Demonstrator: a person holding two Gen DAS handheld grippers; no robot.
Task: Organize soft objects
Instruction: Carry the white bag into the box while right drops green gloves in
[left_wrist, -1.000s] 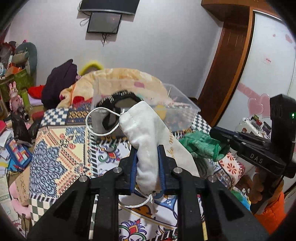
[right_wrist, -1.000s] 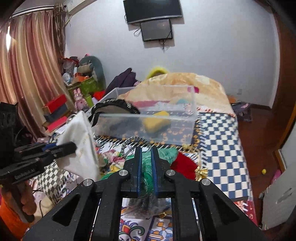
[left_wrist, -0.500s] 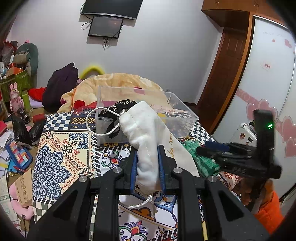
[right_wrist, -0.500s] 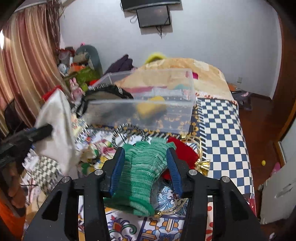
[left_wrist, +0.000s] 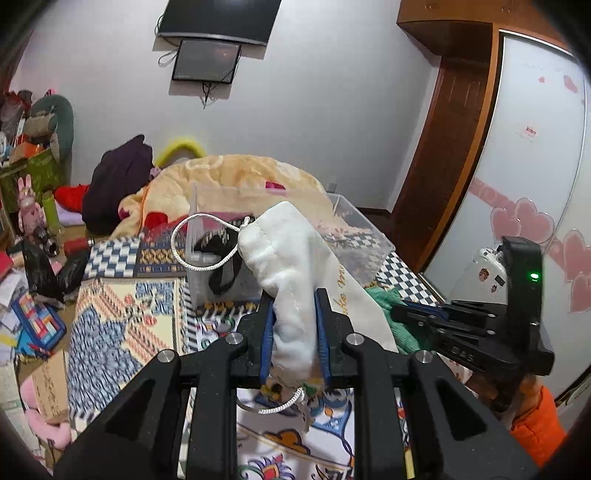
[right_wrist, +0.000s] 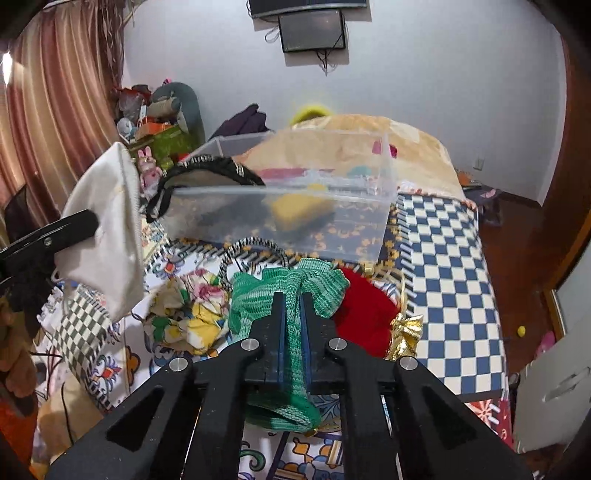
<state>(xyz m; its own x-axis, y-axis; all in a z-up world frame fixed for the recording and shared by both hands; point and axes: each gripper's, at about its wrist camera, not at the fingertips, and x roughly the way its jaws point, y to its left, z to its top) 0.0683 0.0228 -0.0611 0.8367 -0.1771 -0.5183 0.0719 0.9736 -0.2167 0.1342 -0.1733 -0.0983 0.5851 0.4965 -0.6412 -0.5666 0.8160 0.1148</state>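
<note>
Our right gripper (right_wrist: 291, 302), spread wide around the green knit glove (right_wrist: 286, 291) a moment ago, has now clamped it above the bedspread. Our left gripper (left_wrist: 294, 314) still pinches the white drawstring pouch (left_wrist: 291, 258) aloft; both seem ready for the clear bin (right_wrist: 384, 177).

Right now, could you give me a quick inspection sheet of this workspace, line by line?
Surface: bed with a patterned cover, checkered and floral.
Job's things: white drawstring pouch, green knit piece, clear plastic bin holding a black strap and a yellow item.
Clutter: red cloth, floral fabric, gold bow.
Grippers: left gripper shut on the pouch; right gripper shut on the green knit piece.
Cables: wires hang below the wall screen.
Surroundings: curtain, toys piled in the corner, wardrobe door with pink hearts.
</note>
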